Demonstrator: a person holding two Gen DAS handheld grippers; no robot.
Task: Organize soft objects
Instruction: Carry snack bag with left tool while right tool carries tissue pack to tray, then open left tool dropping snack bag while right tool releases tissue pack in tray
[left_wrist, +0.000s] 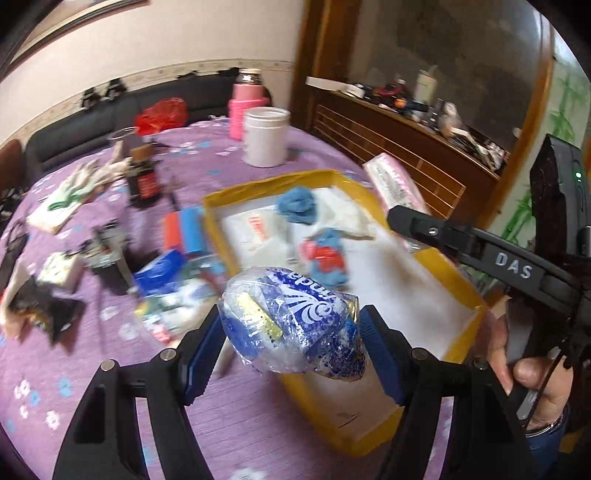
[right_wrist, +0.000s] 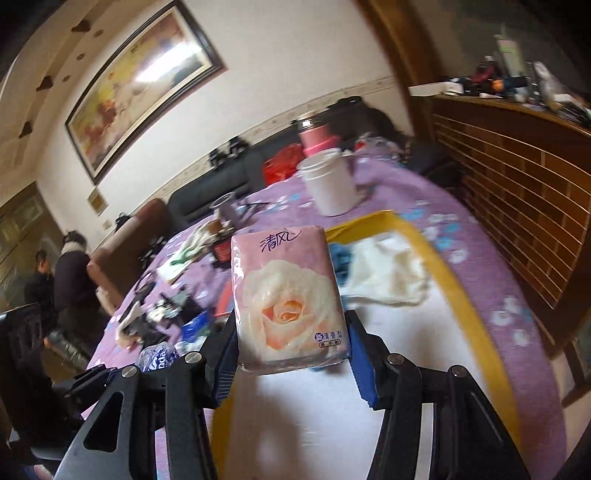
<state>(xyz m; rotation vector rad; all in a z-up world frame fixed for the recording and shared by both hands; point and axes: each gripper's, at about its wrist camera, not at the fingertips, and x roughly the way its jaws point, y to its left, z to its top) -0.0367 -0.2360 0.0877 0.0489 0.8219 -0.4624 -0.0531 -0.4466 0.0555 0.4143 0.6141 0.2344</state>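
Left wrist view: your left hand-held gripper (left_wrist: 291, 345) clamps a crumpled blue-and-white packet (left_wrist: 291, 321) above the yellow-rimmed box (left_wrist: 476, 306); your right hand-held gripper (right_wrist: 291, 354) grips a pink tissue pack (right_wrist: 286, 295) over that box.

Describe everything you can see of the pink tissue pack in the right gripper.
The pink tissue pack is a soft, glossy plastic-wrapped packet printed with a large cream-peach rose, dark Chinese script on top and a small label at its lower right. It stands upright, clamped at its lower sides between the right gripper blue pads, held above the yellow-rimmed box. Nothing else touches it.
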